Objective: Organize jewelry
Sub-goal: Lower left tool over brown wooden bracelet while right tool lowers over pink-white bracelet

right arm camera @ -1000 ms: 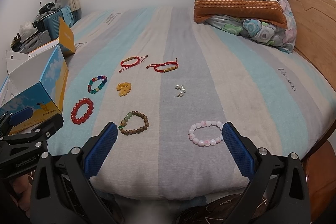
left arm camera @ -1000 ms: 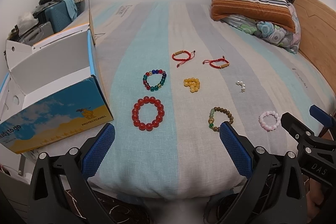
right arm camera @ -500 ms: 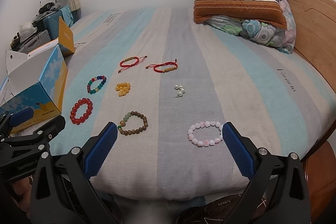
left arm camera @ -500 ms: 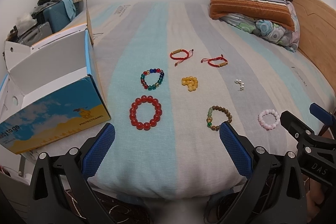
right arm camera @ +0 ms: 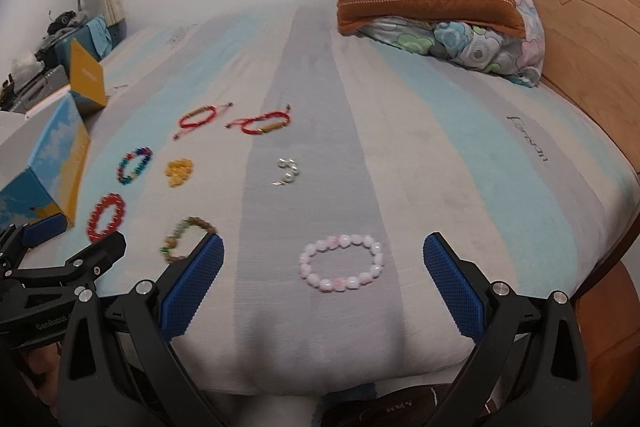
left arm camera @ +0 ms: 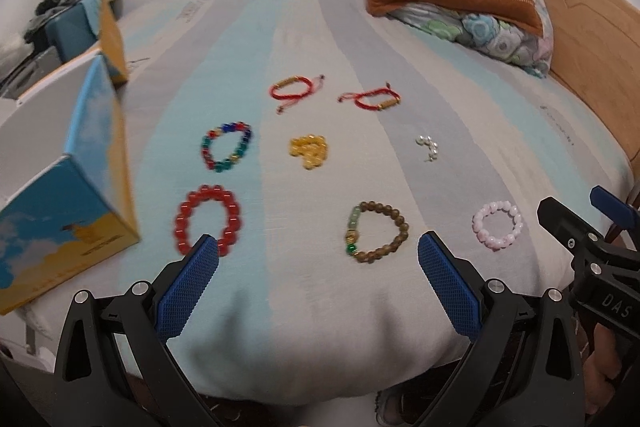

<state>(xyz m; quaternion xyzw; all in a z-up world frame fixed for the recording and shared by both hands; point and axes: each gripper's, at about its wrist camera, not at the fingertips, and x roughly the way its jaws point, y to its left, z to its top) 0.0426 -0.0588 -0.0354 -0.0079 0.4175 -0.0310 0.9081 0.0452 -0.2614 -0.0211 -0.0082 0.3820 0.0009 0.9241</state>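
Nothing has been lifted yet, so the step in hand looks like a first pick, most likely one of the nearest pieces going into the open blue-and-yellow cardboard box (left arm camera: 76, 187) at the bed's left edge. Eight pieces lie apart on the striped bedsheet (right arm camera: 440, 155): a pink bead bracelet (right arm camera: 342, 262), a brown wooden bead bracelet (left arm camera: 376, 231), a red bead bracelet (left arm camera: 208, 213), a multicoloured bead bracelet (left arm camera: 227, 146), a clump of yellow beads (left arm camera: 309, 151), small white pearls (left arm camera: 428, 147) and two red cord bracelets (left arm camera: 291, 89) (left arm camera: 370, 98) farthest away. To do it well, come down over one side of a bead ring so one finger lands inside the loop and one outside, pinching the strand without gathering up the soft sheet. The right gripper (right arm camera: 323, 265) hovers low at the bed's near edge, jaws spread wide with nothing between them, the pink bracelet framed between them. The left gripper (left arm camera: 318, 259) hangs level beside it, equally released, between the red and brown bracelets.
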